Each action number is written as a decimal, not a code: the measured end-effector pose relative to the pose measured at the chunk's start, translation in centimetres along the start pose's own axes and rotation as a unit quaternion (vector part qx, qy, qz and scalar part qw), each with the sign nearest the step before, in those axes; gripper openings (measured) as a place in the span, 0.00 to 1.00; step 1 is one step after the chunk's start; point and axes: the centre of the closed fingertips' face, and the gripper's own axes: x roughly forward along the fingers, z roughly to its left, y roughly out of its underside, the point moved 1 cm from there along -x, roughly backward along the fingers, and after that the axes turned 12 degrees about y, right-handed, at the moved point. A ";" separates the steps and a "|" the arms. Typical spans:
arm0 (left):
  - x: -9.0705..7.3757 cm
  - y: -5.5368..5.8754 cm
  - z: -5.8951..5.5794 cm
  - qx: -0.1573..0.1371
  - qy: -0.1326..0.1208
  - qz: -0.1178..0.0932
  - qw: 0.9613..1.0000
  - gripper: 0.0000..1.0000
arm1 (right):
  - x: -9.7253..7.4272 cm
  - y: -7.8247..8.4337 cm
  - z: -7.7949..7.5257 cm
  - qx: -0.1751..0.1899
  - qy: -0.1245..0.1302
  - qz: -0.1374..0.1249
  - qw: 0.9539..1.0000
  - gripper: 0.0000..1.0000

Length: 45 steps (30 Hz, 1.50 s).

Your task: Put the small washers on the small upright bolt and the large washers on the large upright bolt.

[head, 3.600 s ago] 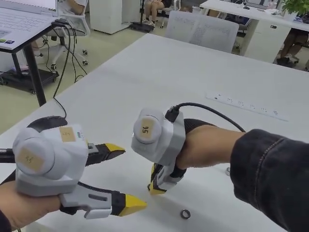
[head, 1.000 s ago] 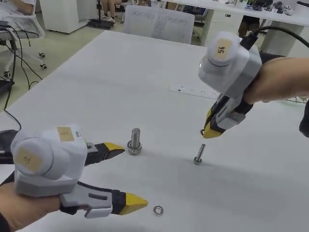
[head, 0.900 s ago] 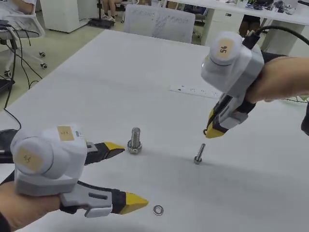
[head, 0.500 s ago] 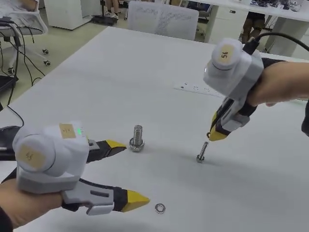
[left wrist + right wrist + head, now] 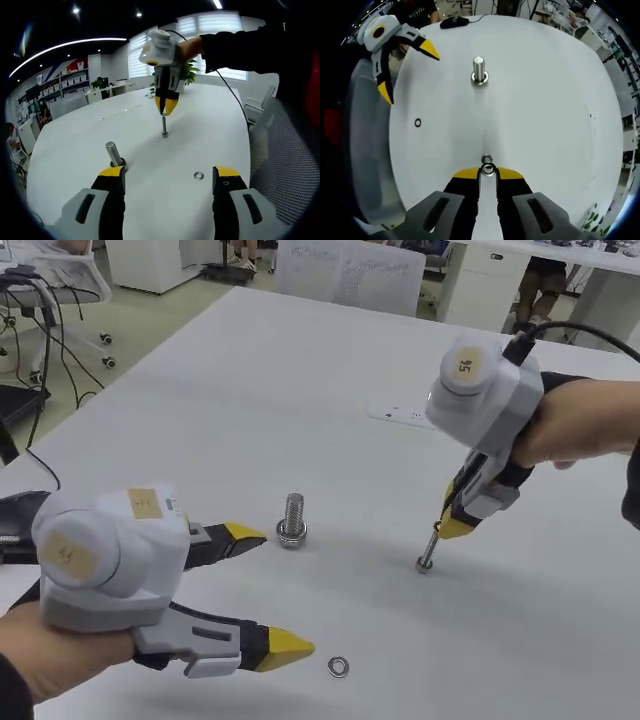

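A: The right gripper [image 5: 455,530] was held steeply nose-down just above the small bolt [image 5: 427,554]. Its jaws were drawn narrow, and a small washer [image 5: 488,171] was seen pinched at their very tips.

B: Lined up for a reason, that. In the right gripper view the bolt's top was caught just beyond the tips, so the hole could be brought over the thread. The washer was gripped by its rim, it seemed, so that the hole was left free.

A: And the left gripper [image 5: 268,590]?

B: Parked low at the near side of the table [image 5: 300,390], jaws spread wide, nothing held. It was pointed across the work with the large bolt [image 5: 292,520] just beyond its upper jaw tip, well out of the right one's path.

A: One loose washer [image 5: 338,667] was left flat on the table, near the lower jaw tip. Which bolt it belonged on could not be told from its size here.

B: The wide spread was probably meant for that pick. It was close enough to be taken with a short reach.

A: So the step in hand was judged to be the threading of the small washer.

B: Agreed, and a fine one. A slight miss was thought likely to send the washer skittering, or to tip the thin bolt over.
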 end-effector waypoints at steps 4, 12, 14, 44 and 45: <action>0.0 0.0 0.0 0.000 -0.001 0.001 1.000 0.70 | 0.1 0.0 0.1 -0.001 -0.002 0.000 1.000 0.13; 0.1 0.1 0.1 -0.002 -0.001 0.002 1.000 0.70 | 0.6 0.1 0.0 -0.002 -0.007 0.006 1.000 0.13; 0.0 0.1 0.2 -0.002 -0.001 0.002 1.000 0.70 | 0.7 0.1 0.0 -0.002 -0.007 0.006 1.000 0.13; -0.2 0.5 0.4 -0.007 -0.005 0.007 1.000 0.70 | 4.4 0.8 1.1 0.009 -0.011 0.012 1.000 0.13; -0.2 0.5 0.4 -0.007 -0.005 0.007 1.000 0.70 | 4.5 0.7 1.2 0.010 -0.012 0.012 1.000 0.13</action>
